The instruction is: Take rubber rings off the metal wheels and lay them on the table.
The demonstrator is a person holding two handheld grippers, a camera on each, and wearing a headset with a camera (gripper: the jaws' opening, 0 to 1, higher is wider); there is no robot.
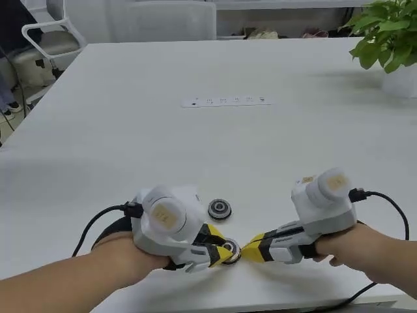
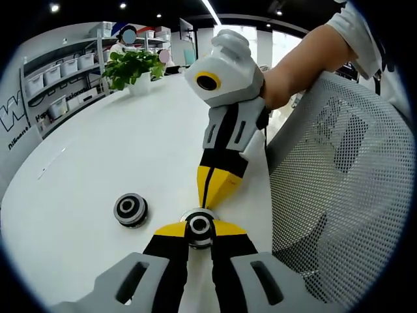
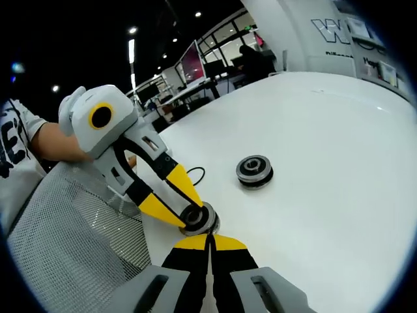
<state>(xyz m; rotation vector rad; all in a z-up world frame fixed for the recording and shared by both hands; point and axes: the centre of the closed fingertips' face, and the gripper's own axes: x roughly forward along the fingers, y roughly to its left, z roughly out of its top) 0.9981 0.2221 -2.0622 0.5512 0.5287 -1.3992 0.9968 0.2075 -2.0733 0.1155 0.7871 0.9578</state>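
A small round metal wheel is clamped between the yellow-tipped jaws of the left gripper, low in the head view near the table's front edge. Those jaws cover most of its rim, so its black rubber ring shows only as a dark band around the silver hub. I cannot tell whether the wheel touches the tabletop.

The right gripper meets it from about 3 o'clock, its jaws pressed together with just a thin seam between them. In the right gripper view the tips touch the wheel's rim. It is too small to make out whether they nip the ring's edge.

A second metal wheel lies flat on the white table at about 11 o'clock from the first, near but apart, its dark ring in place.

The person's hands grip both tools, and the forearms are cut off by the frame. A black cable trails from each.

Far off at 12 o'clock lies a white socket strip. At about 2 o'clock a green leafy potted plant is cropped by the corner. A grey mesh chair back takes up the right of the left gripper view.
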